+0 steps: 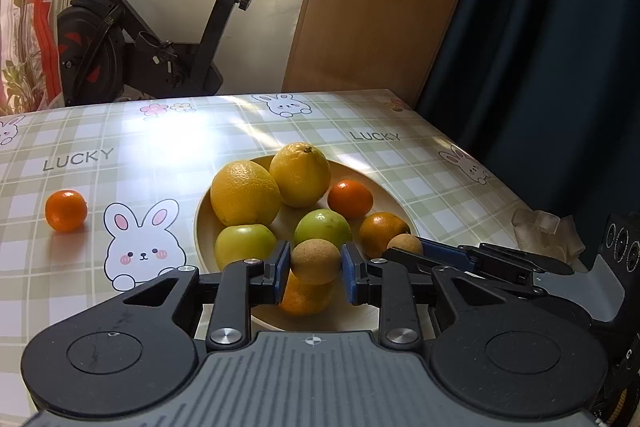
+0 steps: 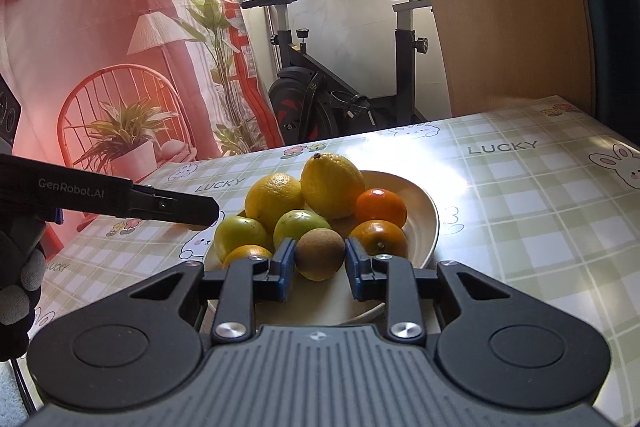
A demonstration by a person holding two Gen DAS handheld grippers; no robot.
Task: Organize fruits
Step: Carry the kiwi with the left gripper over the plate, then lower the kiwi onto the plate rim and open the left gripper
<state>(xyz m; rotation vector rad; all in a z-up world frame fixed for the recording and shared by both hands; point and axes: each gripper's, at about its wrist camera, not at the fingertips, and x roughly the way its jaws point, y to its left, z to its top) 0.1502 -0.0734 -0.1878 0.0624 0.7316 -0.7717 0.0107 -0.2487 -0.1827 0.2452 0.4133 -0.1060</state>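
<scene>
Left claw (image 1: pixel 316 267) and right claw (image 2: pixel 320 267) each clamped shut on a brown fruit (image 1: pixel 316 259).
Bowl (image 1: pixel 380 183) was nearly full; one tangerine (image 1: pixel 66 209) lay on the counter (image 1: pixel 120 131).

Left gripper (image 1: pixel 314 269) pointed down-forward, jaws closed to narrowest, blue pads (image 1: pixel 283 269) clamping small brown fruit (image 1: pixel 316 261) between them. Right gripper (image 2: pixel 318 263) likewise angled down, jaws closed on second small brown fruit (image 2: pixel 320 253). Gloved hand (image 2: pixel 18 287) gripped left gripper body at right-wrist view's left edge.
</scene>
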